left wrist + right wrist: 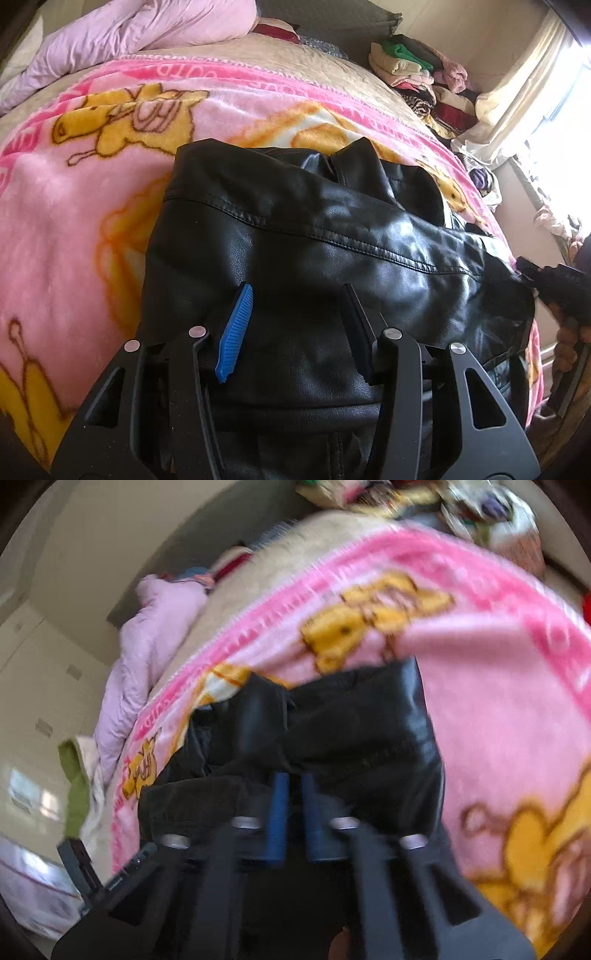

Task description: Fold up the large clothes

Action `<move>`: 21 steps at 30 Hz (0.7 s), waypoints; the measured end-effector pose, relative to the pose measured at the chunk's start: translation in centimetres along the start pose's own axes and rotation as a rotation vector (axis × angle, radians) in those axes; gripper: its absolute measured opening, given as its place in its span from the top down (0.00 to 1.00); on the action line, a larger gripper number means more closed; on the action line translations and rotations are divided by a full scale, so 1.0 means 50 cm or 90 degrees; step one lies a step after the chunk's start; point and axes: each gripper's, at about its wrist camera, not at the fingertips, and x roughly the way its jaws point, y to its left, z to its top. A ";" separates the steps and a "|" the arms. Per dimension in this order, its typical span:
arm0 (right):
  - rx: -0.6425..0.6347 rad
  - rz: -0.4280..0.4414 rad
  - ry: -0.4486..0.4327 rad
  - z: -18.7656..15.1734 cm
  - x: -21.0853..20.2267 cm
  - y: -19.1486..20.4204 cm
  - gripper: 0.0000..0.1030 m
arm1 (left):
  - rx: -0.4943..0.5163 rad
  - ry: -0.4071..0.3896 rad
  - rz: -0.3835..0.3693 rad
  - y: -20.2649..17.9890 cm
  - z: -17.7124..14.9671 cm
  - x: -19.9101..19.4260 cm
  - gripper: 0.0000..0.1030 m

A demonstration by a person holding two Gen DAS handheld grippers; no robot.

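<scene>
We see a bed covered w/ a pink cartoon blanket [74, 221], yellow characters printed on it, spread over a beige quilted cover [258, 59]. On the blanket, roughly mid-bed and near the edge closest to us, lies the black leather jacket [332, 236], partly folded into a bulky rectangle w/ stitched seams running across its top layer and the collar area bunched at the far side. At the head end sits a crumpled lilac duvet [122, 33]; off the far right side there's a stack of folded clothes [406, 70] by a bright curtained window [535, 85]. Our left gripper [295, 328] hovers just above the jacket's near portion, fingers spread wide apart w/ nothing between them; one blue pad [236, 332] shows clearly, the other finger looks dark. Our right gripper [295, 812] is at the jacket's edge: the right wrist view is motion-blurred, but its two blue pads [279, 816] sit close together w/ only a narrow gap, and dark jacket material [351, 731] bunches right at the tips. Whether fabric is actually pinched between them we can't tell.
</scene>
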 end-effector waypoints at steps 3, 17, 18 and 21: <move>-0.073 -0.031 -0.041 -0.004 -0.025 0.041 1.00 | 0.008 -0.002 0.009 -0.007 -0.003 0.001 0.61; -0.284 -0.201 0.057 -0.095 0.148 0.136 0.81 | 0.028 0.000 0.025 -0.015 -0.010 0.006 0.61; -0.274 -0.197 0.073 -0.101 0.163 0.115 0.83 | 0.026 0.001 0.022 -0.015 -0.010 0.007 0.61; -0.240 -0.174 0.075 -0.107 0.180 0.078 0.84 | 0.026 0.003 0.018 -0.017 -0.011 0.011 0.61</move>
